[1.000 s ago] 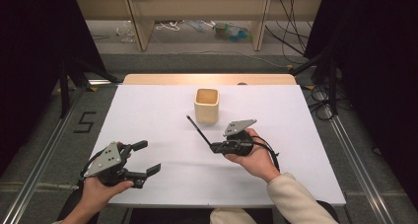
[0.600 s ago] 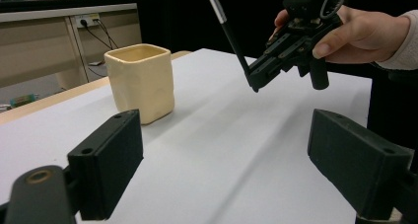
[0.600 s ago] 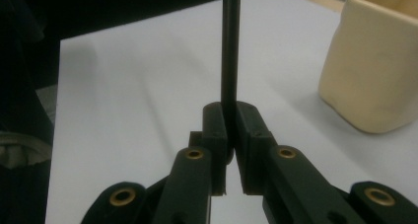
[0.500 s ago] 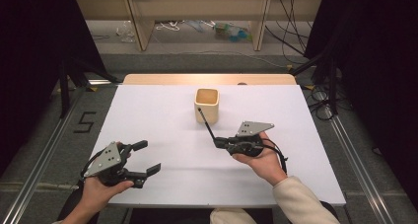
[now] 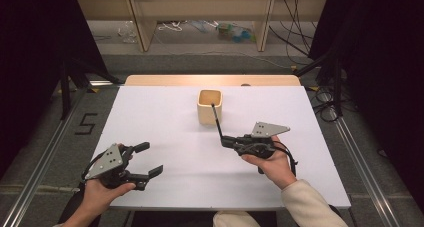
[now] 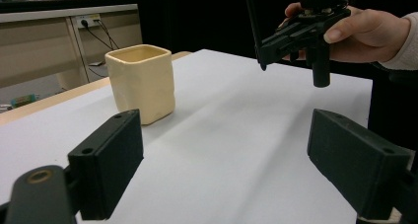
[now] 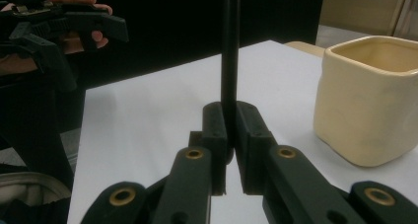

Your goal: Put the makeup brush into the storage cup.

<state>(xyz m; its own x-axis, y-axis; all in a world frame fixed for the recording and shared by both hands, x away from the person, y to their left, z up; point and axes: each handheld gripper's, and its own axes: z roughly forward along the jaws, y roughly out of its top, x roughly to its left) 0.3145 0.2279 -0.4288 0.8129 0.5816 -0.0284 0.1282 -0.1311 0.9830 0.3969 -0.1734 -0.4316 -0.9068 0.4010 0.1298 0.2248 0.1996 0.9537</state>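
Observation:
A cream square cup point(image 5: 210, 106) stands upright on the white table point(image 5: 150, 112), toward its far middle. My right gripper point(image 5: 225, 140) is shut on a thin black stick point(image 5: 217, 121) that slants up and away, and the stick's tip is by the cup's right front rim. In the right gripper view the stick point(image 7: 229, 51) rises straight from between the closed jaws point(image 7: 229, 130), with the cup point(image 7: 369, 100) to their right. My left gripper point(image 5: 150, 159) is open near the front left, holding nothing. In the left gripper view the cup point(image 6: 142, 82) lies ahead of it.
A wooden strip point(image 5: 210, 80) borders the table's far edge, with shelving legs and cables on the floor beyond. Metal rails point(image 5: 45, 157) run along both sides. The right gripper point(image 6: 291, 34) and hand hang above the table in the left gripper view.
My right gripper has moved right and toward the cup, carrying the stick. The stick now stands steeper, with its tip at the cup's rim. My left gripper has stayed put.

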